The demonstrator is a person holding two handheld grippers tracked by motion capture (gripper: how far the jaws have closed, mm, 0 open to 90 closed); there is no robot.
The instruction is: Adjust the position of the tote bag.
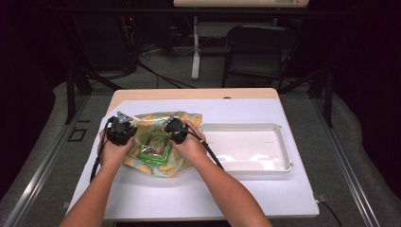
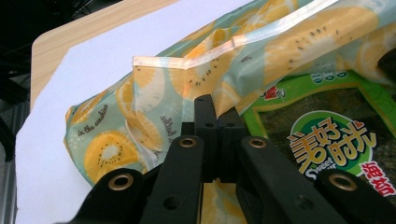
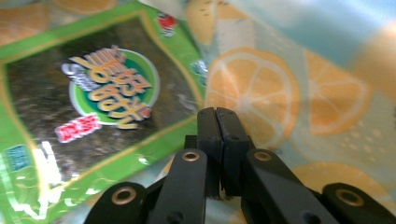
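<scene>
Tray point(image 1: 246, 163) in high view, both hand-held grippers point(image 2: 215, 109) point(image 3: 217, 122) pressed together over fruit-print bag point(image 1: 163, 120)

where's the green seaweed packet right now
In the high view the green seaweed packet lies on the fruit-print bag, between both grippers, left of the white tray.

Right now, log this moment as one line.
left gripper: shut on bag | right gripper: shut, over bag | snack pack: on bag | tray: empty

Bright table, dark surroundings

Overhead light glares off the white tray point(image 1: 246, 163); the right gripper view is soft and blurred, especially upper right.
</scene>
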